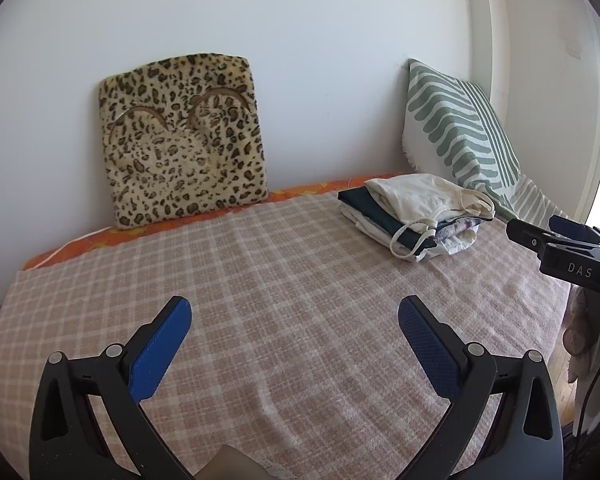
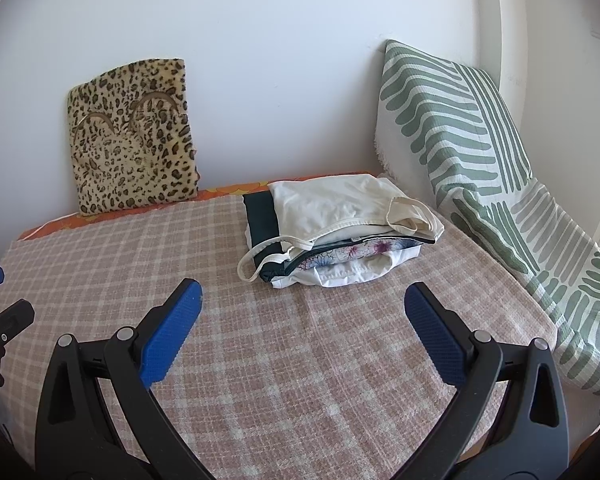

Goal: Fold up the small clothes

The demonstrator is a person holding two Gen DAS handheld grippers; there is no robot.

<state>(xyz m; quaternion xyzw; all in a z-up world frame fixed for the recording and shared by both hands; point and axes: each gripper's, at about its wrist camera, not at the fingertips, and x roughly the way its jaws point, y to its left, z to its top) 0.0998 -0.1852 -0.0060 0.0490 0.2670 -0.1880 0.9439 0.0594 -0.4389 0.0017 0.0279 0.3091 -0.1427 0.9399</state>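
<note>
Both claws — left gripper point(image 1: 295, 322) and right gripper point(image 2: 302, 312) — hang wide open and empty near the folded stack point(image 2: 336, 228) at far right, another garment likely needed next.

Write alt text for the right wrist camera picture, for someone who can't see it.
A stack of folded small clothes, a cream strappy top uppermost, sits on a pink checked blanket beyond the open, empty right gripper. A leopard-print cushion and a green striped pillow lean against the white wall.

A checked blanket point(image 2: 300, 380) covers the bed, bearing folded clothes point(image 2: 340, 232) and, seemingly, two leaning cushions.
</note>
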